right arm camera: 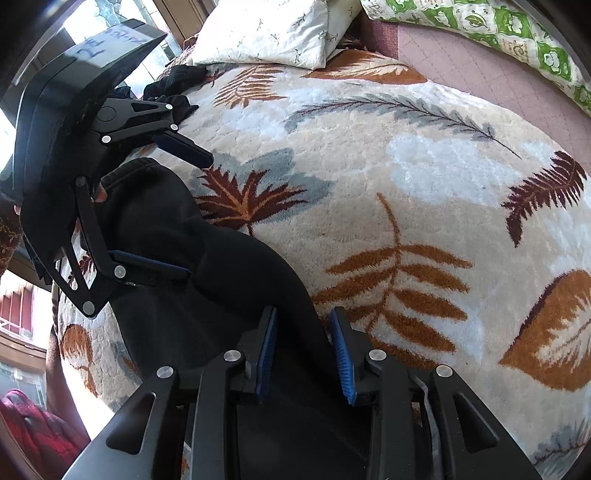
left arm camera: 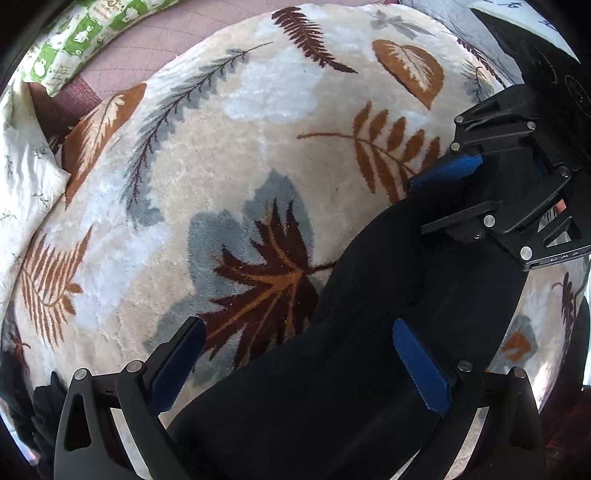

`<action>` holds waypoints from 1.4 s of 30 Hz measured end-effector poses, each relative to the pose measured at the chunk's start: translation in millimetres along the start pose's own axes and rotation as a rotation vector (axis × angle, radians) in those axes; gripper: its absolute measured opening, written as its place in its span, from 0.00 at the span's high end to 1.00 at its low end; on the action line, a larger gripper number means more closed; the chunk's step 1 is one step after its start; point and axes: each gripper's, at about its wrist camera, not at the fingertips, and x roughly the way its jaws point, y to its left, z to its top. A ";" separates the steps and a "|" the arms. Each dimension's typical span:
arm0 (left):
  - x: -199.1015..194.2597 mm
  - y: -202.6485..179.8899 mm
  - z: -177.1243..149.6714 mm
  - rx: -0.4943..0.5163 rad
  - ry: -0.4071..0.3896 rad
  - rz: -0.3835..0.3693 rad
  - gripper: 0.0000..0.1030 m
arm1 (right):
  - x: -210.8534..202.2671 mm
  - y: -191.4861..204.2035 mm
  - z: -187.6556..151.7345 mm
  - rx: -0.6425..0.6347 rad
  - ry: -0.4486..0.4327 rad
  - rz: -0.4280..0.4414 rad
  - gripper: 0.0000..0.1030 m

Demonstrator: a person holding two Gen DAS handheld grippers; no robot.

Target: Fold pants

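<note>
Here, one pair of black pants is laid near the leaf-patterned blanket's edge, wide room beyond. Both jaws are parted over the cloth: the left gripper widely, the right gripper narrowly; no grip can be told.

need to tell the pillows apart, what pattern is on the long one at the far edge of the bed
Green and white patchwork print on the long pillow, clearest in the right wrist view.

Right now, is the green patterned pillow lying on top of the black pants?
No, the green patterned pillow lies at the bed's far edge, apart from the black pants.

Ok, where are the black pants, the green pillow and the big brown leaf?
black pants (left arm camera: 388, 295), left wrist view, middle of the cloth
green pillow (right arm camera: 491, 26), right wrist view, its patterned cover
big brown leaf (left arm camera: 269, 273), left wrist view, leaf's centre
</note>
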 end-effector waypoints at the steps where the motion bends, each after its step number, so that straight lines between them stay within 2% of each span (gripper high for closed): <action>1: 4.0 -1.8 0.1 0.020 0.013 -0.001 0.01 | 1.4 0.1 1.0 -0.004 0.010 0.002 0.65; 4: 13.2 -12.5 0.9 0.092 0.005 0.025 0.04 | 4.0 -0.1 2.4 -0.018 0.028 0.009 0.64; 5: 13.4 -12.2 1.7 0.090 0.001 0.013 0.11 | 4.2 -0.1 2.3 -0.021 0.032 0.012 0.63; 6: 14.2 -8.9 2.1 0.067 0.002 -0.023 0.22 | 4.3 0.5 2.3 -0.028 0.035 0.018 0.65; 7: 13.8 -7.2 1.5 0.052 0.001 -0.052 0.27 | 4.1 2.2 2.5 -0.047 0.033 0.011 0.69; 8: 11.6 -7.0 0.1 0.051 -0.013 -0.068 0.39 | 3.9 4.3 1.7 -0.061 0.031 0.007 0.77; 9: 8.9 -9.0 -2.5 0.056 -0.025 -0.089 0.56 | 3.5 6.2 1.2 -0.075 0.028 0.010 0.81; 10: 6.5 -12.4 -5.2 0.060 -0.034 -0.112 0.63 | 2.8 9.1 0.2 -0.093 0.022 -0.003 0.82; 13: 0.5 -16.2 -13.0 0.061 -0.073 -0.090 0.73 | -0.6 13.2 -3.2 -0.115 0.002 -0.029 0.90; 15: -2.7 -7.7 -15.2 0.003 -0.098 -0.118 0.81 | -3.4 15.2 -5.2 -0.121 -0.011 -0.045 0.91; 17: -10.4 2.2 -21.8 -0.057 -0.134 -0.137 0.83 | -5.9 18.5 -6.9 -0.125 -0.019 -0.059 0.91; 23: -25.0 9.9 -24.0 -0.159 -0.199 -0.084 0.83 | -20.3 22.5 0.0 -0.129 -0.072 -0.117 0.91; 26: -12.4 14.3 -16.3 -0.206 -0.164 -0.065 0.82 | -19.7 15.1 8.6 -0.104 -0.084 -0.131 0.91; 28: 1.6 10.1 -12.6 -0.206 -0.135 -0.032 0.77 | -9.4 9.3 10.9 -0.080 -0.063 -0.134 0.91; 29: 2.4 8.4 -11.2 -0.204 -0.133 -0.023 0.73 | -2.3 9.2 11.3 -0.085 -0.051 -0.148 0.89; 31: -0.5 10.1 -12.2 -0.219 -0.123 0.004 0.59 | 9.2 7.9 13.0 -0.074 -0.039 -0.157 0.83; 32: -3.2 9.4 -11.7 -0.226 -0.116 0.019 0.48 | 7.3 4.3 14.4 -0.055 -0.054 -0.155 0.79; 34: -17.9 14.3 -19.2 -0.244 -0.119 0.028 0.45 | -0.7 -5.5 14.9 0.014 -0.059 -0.132 0.74; 37: -52.5 27.7 -37.5 -0.331 -0.163 0.008 0.44 | -34.6 -20.1 5.0 0.096 -0.122 -0.090 0.72; 38: -65.9 36.5 -44.8 -0.363 -0.190 -0.001 0.38 | -49.1 -25.8 -2.5 0.129 -0.149 -0.084 0.70; 39: -80.4 44.1 -58.9 -0.413 -0.226 -0.011 0.25 | -65.0 -31.5 -12.1 0.163 -0.176 -0.087 0.67; 40: -90.0 49.7 -71.8 -0.459 -0.246 -0.002 0.18 | -80.1 -37.1 -23.7 0.196 -0.198 -0.087 0.61; 41: -96.3 55.2 -85.7 -0.498 -0.257 0.007 0.11 | -95.7 -44.3 -38.5 0.235 -0.217 -0.094 0.55; 42: -101.3 59.6 -98.8 -0.535 -0.266 0.001 0.11 | -109.7 -51.3 -54.7 0.276 -0.231 -0.115 0.53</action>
